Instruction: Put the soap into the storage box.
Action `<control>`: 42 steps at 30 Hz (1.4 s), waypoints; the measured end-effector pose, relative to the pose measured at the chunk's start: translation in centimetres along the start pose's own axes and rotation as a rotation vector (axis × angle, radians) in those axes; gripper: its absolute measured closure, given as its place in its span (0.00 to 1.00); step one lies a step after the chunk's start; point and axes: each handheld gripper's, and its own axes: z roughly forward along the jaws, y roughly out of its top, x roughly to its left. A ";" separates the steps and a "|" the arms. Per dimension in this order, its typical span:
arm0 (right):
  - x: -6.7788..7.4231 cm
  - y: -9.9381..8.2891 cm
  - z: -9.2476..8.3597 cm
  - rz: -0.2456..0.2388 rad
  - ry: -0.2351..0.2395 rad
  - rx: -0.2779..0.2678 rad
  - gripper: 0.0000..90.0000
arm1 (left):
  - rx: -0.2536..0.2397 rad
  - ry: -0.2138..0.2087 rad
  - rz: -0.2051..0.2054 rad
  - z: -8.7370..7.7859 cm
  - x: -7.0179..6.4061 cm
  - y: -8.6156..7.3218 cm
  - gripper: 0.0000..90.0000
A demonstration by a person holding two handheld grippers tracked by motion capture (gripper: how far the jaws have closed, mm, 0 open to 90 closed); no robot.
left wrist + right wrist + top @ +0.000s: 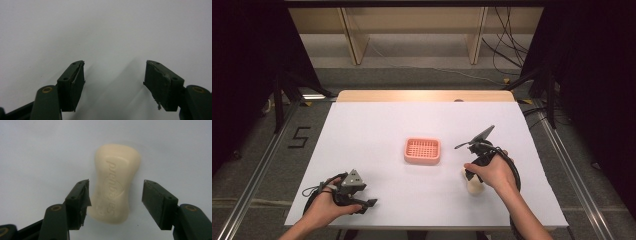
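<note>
Right gripper (115, 195) lower centre, jaws apart straddling cream soap bar (115, 182), not gripping, left gripper (113, 75) released over bare white table (105, 30), pink basket (422, 150) mid-frame

I'm working in a lab recording bay: black curtains (242, 75) on both sides, metal floor rails (257, 175), loose cables (507, 50) far right, white-covered table (377, 120).

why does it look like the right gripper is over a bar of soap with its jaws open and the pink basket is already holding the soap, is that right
Not quite: the pink basket in the high view is empty. The bar of soap lies on the white table, between the open jaws of the right gripper, as the right gripper view shows.
</note>
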 end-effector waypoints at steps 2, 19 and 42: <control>-0.3 0.2 0.5 -0.060 -0.003 -0.014 0.44 | -0.001 0.001 -0.004 0.0 0.0 0.0 0.36; 0.3 0.9 2.3 0.034 -0.003 0.047 0.44 | 0.008 -0.010 -0.017 0.0 0.0 0.0 0.35; 0.1 1.4 3.7 0.003 -0.023 0.094 0.52 | 0.016 -0.005 -0.014 0.0 0.1 0.0 0.35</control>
